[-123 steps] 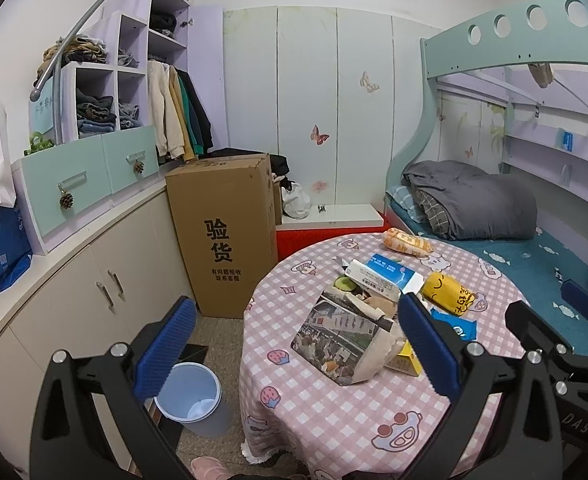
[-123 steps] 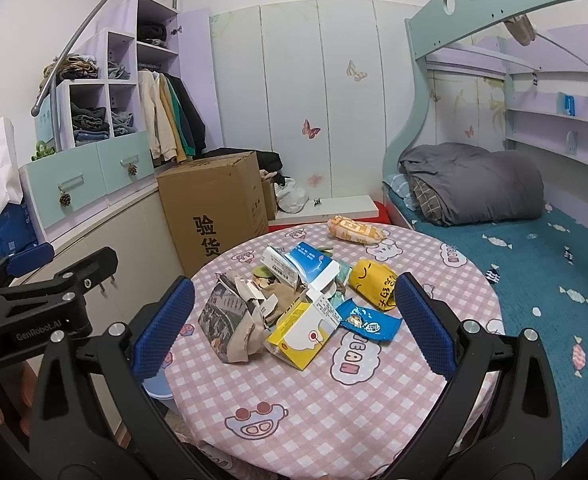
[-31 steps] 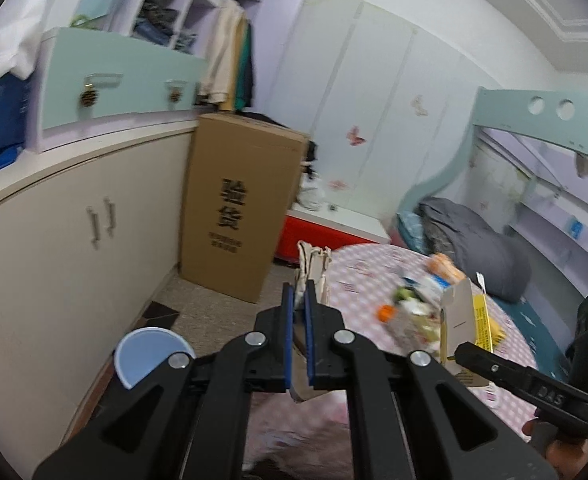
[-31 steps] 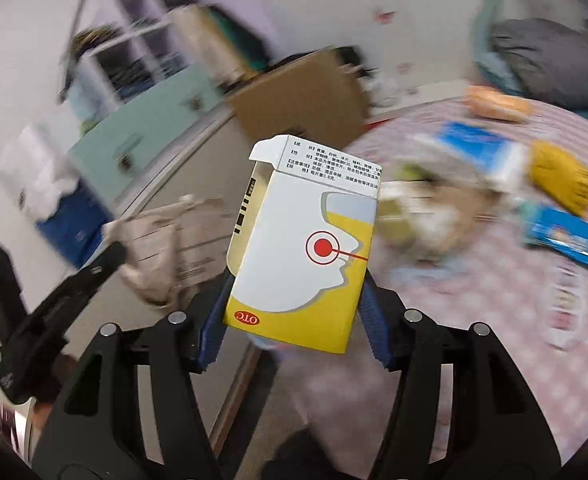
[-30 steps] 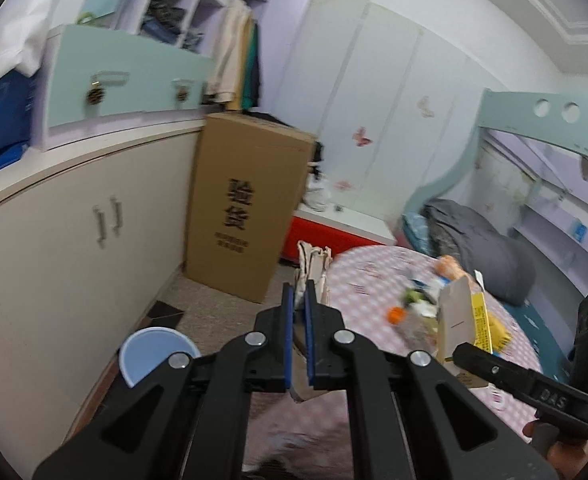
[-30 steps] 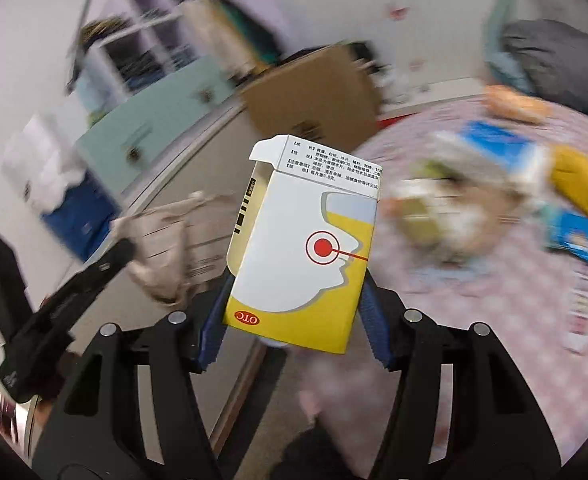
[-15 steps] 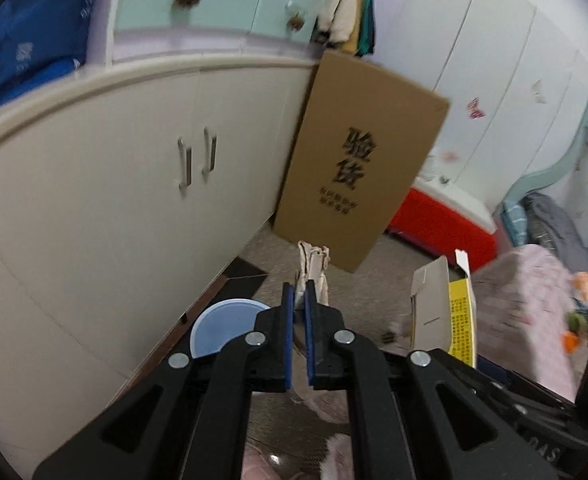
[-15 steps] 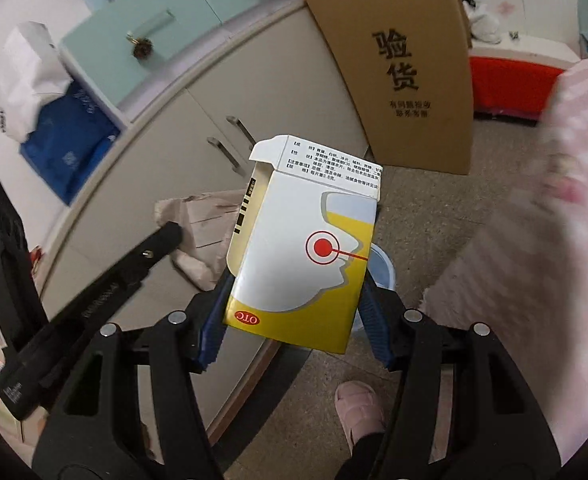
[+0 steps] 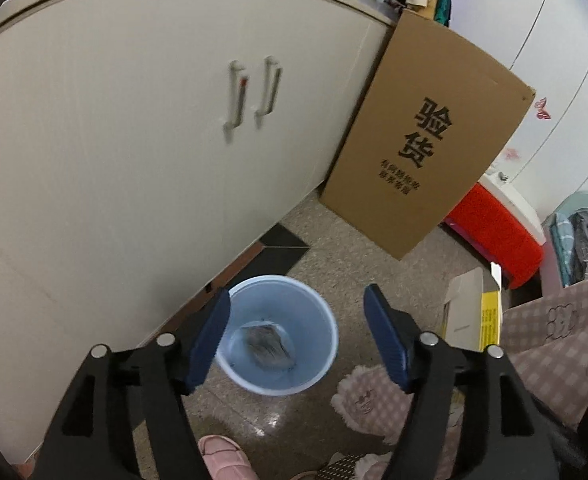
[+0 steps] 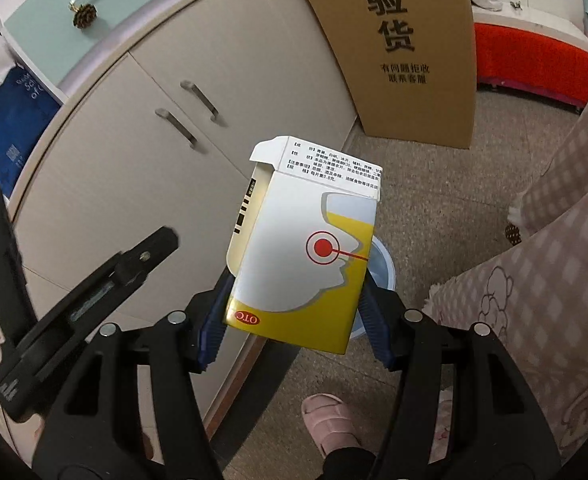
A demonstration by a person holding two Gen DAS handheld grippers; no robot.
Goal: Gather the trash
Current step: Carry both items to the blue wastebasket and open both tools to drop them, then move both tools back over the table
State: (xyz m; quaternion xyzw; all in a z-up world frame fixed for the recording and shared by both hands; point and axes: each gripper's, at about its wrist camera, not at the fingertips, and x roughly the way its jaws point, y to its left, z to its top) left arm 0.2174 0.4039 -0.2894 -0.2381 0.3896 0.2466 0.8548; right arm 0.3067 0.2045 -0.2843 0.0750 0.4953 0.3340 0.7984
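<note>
1. Left wrist view: the left gripper (image 9: 294, 336) is hanging over the blue bin (image 9: 280, 334) on the speckled floor, its jaws opening with nothing between them; a crumpled paper wad (image 9: 268, 346) is lying at the bottom of the bin.
2. In the right wrist view the right gripper (image 10: 294, 324) is clamping the medicine box (image 10: 303, 248) by its two narrow sides near the yellow bottom end, jaws roughly half spread; the box is standing upright with its top flap hanging open.
3. The box is sitting just above and in front of the bin's rim, which is peeking out behind its right edge, beside the cream cabinet (image 9: 134, 140).
4. It is looking like thin, glossy printed card, hollow and probably empty, so it is likely handling very light, denting under a hard squeeze and sliding a little on smooth pads. Gripping across the narrow sides, where the folded edges stiffen it, is seeming the soundest hold.
5. Shapes and surfaces: the bin is a smooth, round, tapering plastic tub; a tall corrugated carton (image 9: 425, 140) is leaning by the cabinet; a pink checked tablecloth (image 10: 553, 280) is draping softly at right.
</note>
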